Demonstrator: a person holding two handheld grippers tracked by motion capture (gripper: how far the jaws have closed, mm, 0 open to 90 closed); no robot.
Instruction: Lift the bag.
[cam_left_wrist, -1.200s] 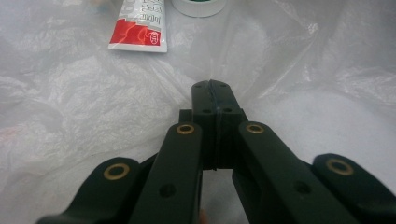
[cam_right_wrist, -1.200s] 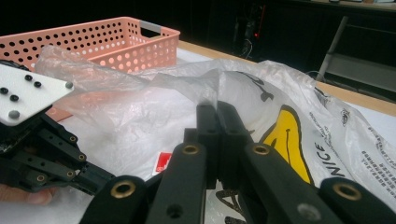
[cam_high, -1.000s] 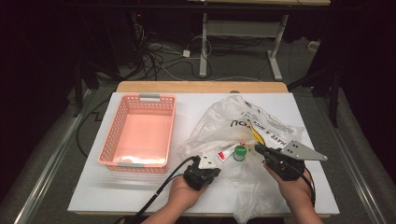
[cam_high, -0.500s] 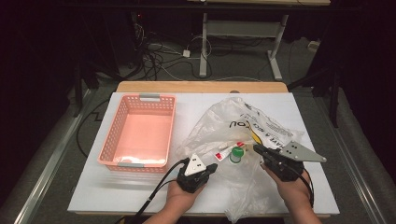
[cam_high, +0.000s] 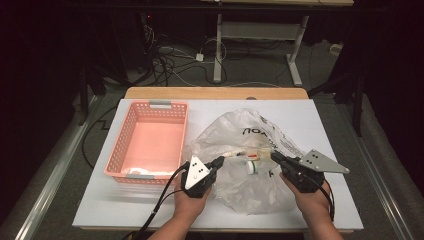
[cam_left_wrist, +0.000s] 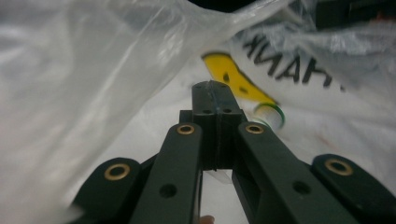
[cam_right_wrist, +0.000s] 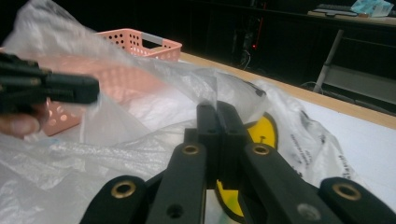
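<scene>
the bag (cam_high: 250, 150), clear plastic with print, lies crumpled on the white table (cam_high: 330, 120) just right of the pink basket (cam_high: 150, 142). the left gripper (cam_high: 218, 161) is clamped on the bag's film at its near left edge. the right gripper (cam_high: 275, 156) pinches the film at the near right, the 2 held apart.

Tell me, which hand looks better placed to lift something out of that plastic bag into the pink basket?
Probably the left. The left gripper pinches the plastic bag on the side nearest the pink basket, with the green-rimmed item just ahead of its jaws. The right gripper clamps the bag's far side, suited to holding it open.
</scene>
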